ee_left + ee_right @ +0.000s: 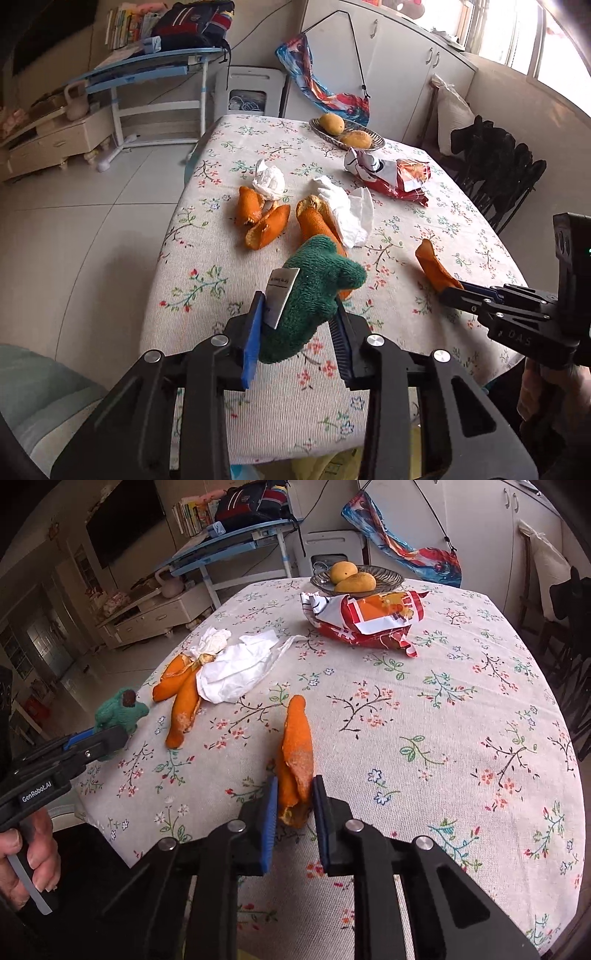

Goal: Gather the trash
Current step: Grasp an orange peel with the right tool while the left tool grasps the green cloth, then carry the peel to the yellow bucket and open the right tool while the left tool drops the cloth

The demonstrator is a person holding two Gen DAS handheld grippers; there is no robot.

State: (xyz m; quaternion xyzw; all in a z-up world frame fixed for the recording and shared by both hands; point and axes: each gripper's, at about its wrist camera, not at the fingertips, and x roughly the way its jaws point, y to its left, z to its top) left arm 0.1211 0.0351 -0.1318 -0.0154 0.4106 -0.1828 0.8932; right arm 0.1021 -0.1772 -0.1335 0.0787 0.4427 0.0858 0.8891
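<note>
My left gripper (300,314) is shut on a green knitted cloth (314,288) with a white tag, held above the near part of the floral table (221,295). It also shows in the right wrist view (118,709). My right gripper (294,794) is shut on an orange peel (295,749), also seen from the left wrist (432,266). More orange peels (264,218) (181,701), crumpled white tissues (269,181) (236,664) and a red snack wrapper (395,175) (369,616) lie on the table.
A dish with two mangoes (347,133) (354,578) stands at the far table edge. A dark chair (495,173) is at the right side. A blue desk (155,70) and white cabinets (406,62) stand beyond. Tiled floor lies left of the table.
</note>
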